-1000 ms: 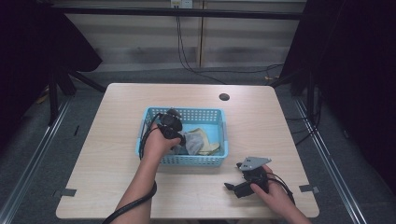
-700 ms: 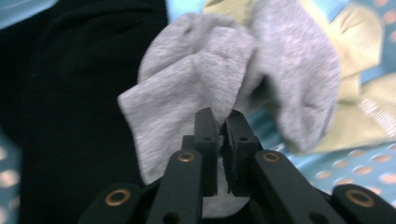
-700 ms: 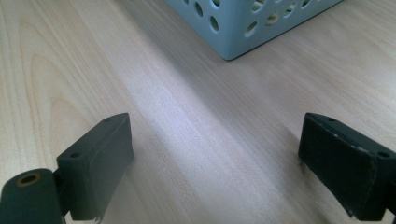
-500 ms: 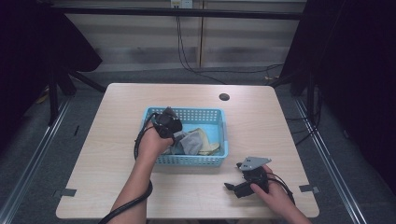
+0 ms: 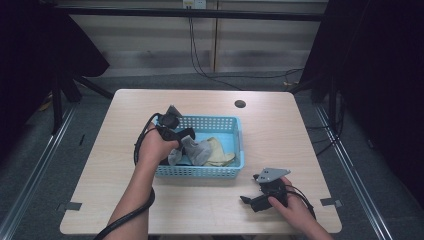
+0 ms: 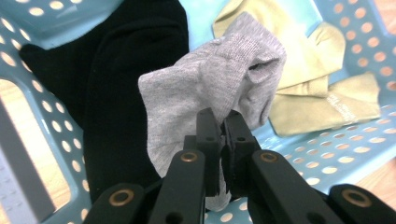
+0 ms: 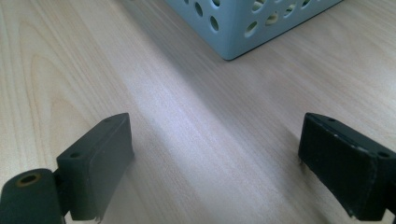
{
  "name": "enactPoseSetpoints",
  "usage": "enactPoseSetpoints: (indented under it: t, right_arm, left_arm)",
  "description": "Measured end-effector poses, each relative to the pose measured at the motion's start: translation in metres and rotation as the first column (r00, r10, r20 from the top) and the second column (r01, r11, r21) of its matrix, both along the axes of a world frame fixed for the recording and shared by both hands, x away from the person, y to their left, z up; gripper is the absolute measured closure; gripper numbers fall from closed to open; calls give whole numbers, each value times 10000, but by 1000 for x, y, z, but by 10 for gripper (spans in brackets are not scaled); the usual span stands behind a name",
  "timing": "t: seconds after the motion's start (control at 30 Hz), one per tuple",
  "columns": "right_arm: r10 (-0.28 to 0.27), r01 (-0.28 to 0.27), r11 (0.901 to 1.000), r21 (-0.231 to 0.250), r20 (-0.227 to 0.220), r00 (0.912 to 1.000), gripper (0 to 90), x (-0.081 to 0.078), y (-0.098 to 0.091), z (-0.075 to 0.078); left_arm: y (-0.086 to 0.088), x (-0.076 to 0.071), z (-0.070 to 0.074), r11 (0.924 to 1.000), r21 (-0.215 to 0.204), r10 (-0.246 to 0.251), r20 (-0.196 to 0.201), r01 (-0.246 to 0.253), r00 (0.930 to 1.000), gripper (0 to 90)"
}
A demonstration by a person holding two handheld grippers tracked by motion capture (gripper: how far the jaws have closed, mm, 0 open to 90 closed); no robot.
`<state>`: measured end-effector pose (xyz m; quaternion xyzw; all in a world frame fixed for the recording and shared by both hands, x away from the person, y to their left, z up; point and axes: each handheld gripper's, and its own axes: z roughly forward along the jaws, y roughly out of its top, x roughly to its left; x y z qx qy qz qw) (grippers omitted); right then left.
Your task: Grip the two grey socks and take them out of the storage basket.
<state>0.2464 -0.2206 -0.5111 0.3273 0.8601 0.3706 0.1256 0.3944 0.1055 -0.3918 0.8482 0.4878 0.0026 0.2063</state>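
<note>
A grey sock (image 6: 210,88) hangs from my left gripper (image 6: 222,122), whose jaws are shut on its fabric just above the blue basket (image 6: 336,154). In the high view the left gripper (image 5: 184,141) holds the grey sock (image 5: 197,150) over the left half of the blue basket (image 5: 200,172). Under it lie a black sock (image 6: 121,79) and a yellow-green sock (image 6: 322,88). My right gripper (image 5: 246,199) rests low over the table, right of the basket's near corner. Its jaws stand wide open with bare wood between them (image 7: 215,154).
The wooden table (image 5: 280,135) has a dark round hole (image 5: 240,104) behind the basket. A corner of the basket (image 7: 238,28) shows just ahead of the right gripper. A black cable (image 5: 125,220) trails from the left hand along the forearm.
The left gripper has closed on the grey sock and lifted it a little up out of the basket's pile. The right hand has stayed in place.
</note>
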Motion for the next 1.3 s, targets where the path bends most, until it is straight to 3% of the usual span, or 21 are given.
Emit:
enactPoseSetpoints:
  t: [0.3,0.8,1.3]
  right_arm:
    - [11,-11,10000,-3,11,10000,96,0,0,0]
    - [11,-11,10000,-4,11,10000,96,0,0,0]
    - [18,-18,10000,-15,-5,10000,96,0,0,0]
  left_arm:
    - [5,4,19,10000,45,67,-34,-67,10000,865]
    - [12,3,36,9998,-201,-98,-151,95,9998,864]
    - [22,5,59,9999,-111,-32,70,33,10000,863]
